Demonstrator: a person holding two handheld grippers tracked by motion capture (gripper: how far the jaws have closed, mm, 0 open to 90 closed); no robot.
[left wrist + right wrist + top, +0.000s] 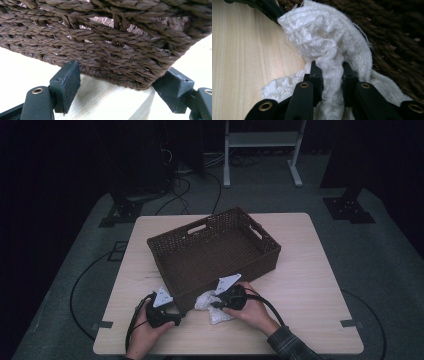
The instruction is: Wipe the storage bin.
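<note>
A white knitted cloth (329, 50) is clamped between the jaws of the right hand-held gripper (329, 75), bunched up on the tabletop (310, 285) just beside the near wall of the brown wicker basket (215, 247). The left hand-held gripper (120, 82) is held with its jaws apart at the basket's near corner, one jaw on each side of it, above the tabletop.

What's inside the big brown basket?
The brown basket looks empty: the high view shows just its woven floor, though the near wall hides a strip of it. The white cloth is outside, on the table, pinched by the right gripper.
</note>
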